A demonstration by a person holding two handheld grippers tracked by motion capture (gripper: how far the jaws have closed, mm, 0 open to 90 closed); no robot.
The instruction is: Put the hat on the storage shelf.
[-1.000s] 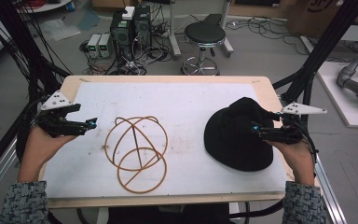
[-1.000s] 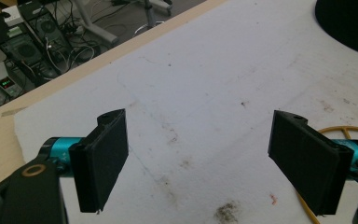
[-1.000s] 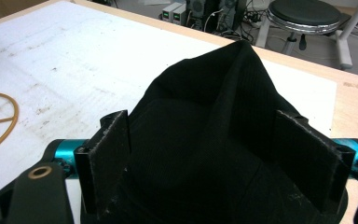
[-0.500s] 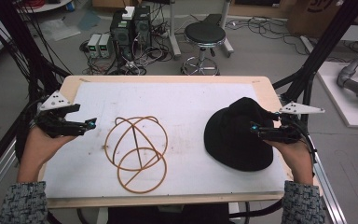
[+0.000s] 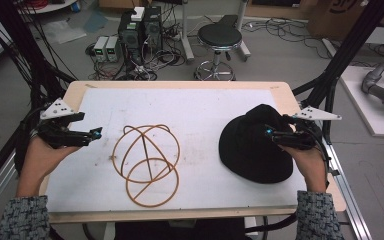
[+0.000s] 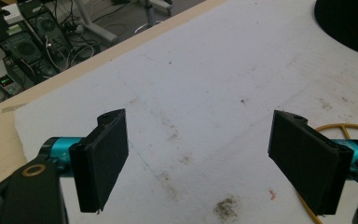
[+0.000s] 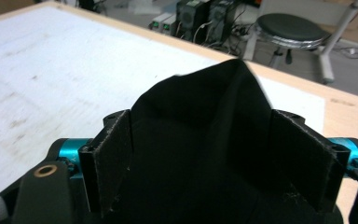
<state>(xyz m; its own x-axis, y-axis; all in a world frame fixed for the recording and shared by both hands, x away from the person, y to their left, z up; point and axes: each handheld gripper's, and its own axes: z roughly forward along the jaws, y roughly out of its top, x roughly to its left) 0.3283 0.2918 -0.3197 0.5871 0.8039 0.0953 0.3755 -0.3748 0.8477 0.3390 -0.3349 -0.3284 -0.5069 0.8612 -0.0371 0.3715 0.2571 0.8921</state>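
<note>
Table (image 5: 180,100) with one black hat (image 5: 252,145), one wire frame (image 5: 147,162), left hand-held gripper (image 5: 96,134) wide, right hand-held gripper (image 5: 269,133) wide around hat fabric

Hat (image 5: 252,150) on worktop (image 5: 200,105) at right claw (image 5: 270,134), its cloth between the jaws, wire frame (image 5: 146,160) right of left claw (image 5: 96,134), stool (image 5: 220,37) beyond worktop

A wooden-edged table (image 5: 80,89) topped with a white, stained sheet (image 5: 200,107) spans the middle of the high view. Left of centre on the sheet lies a tan wire frame of interlocked hoops (image 5: 146,165). Toward the right edge lies a black fabric cap (image 5: 252,147), its crown bunched upward. Small brownish smudges mark the sheet near the frame's lower left.
</note>
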